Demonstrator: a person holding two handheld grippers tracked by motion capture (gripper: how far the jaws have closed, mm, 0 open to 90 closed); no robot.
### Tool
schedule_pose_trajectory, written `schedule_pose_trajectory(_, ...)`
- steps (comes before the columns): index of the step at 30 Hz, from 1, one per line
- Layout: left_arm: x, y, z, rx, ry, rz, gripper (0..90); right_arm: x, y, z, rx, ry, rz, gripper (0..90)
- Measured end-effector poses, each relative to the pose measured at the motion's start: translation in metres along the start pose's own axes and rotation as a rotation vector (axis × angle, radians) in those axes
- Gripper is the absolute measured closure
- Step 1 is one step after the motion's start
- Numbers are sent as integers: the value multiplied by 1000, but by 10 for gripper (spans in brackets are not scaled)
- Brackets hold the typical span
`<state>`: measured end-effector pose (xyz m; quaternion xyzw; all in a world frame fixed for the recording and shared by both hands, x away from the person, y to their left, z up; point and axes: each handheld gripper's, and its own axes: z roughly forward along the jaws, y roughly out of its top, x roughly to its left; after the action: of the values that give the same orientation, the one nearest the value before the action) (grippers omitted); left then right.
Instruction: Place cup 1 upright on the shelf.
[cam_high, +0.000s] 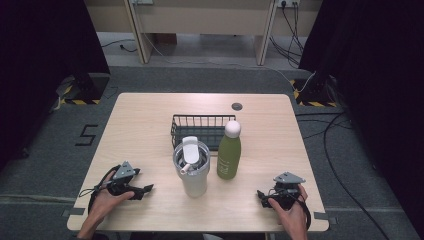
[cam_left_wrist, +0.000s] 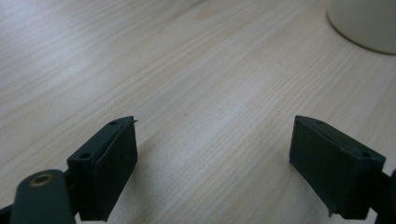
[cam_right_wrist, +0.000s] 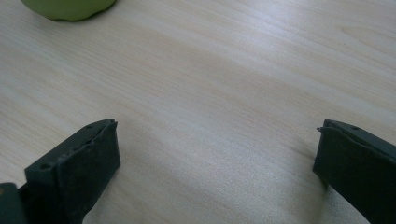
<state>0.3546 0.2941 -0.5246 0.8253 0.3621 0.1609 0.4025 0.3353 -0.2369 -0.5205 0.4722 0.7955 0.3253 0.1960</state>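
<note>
A white tumbler (cam_high: 193, 169) with a clear lid and a flip tab stands in the middle of the wooden table (cam_high: 145, 125). Just right of it is an upright green bottle (cam_high: 229, 151) with a white cap. Behind both sits a black wire basket (cam_high: 200, 129). My left gripper (cam_high: 144, 190) rests low at the front left, open, jaws pointing right toward the tumbler; the tumbler's base (cam_left_wrist: 364, 23) shows at the top right of the left gripper view. My right gripper (cam_high: 262, 196) lies at the front right, open, with the bottle's base (cam_right_wrist: 67, 8) at its view's top left.
A small dark round grommet (cam_high: 237, 106) is set in the table near its far edge. Beyond the table are grey carpet, cables (cam_high: 340, 150) on the right, and black curtains at both sides. Bare wood lies between each gripper's jaws.
</note>
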Motion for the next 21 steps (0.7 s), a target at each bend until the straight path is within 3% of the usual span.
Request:
schedule_pose_trajectory(4, -3, 1, -1, -34, -11, -2, 148, 0, 0, 0, 0, 0, 0, 4)
schedule_pose_trajectory(8, -9, 5, -2, -107, -29, -25, 148, 0, 0, 0, -1, -2, -3, 4)
schedule_pose_trajectory(11, -13, 6, -1, -131, -33, -19, 148, 0, 0, 0, -1, -2, -3, 4)
schedule_pose_trajectory(16, -21, 11, -3, -218, -64, -24, 148, 0, 0, 0, 0, -2, 1, 4)
schedule_pose_trajectory(21, -23, 12, -3, -245, -71, -22, 148, 0, 0, 0, 0, -3, 1, 4)
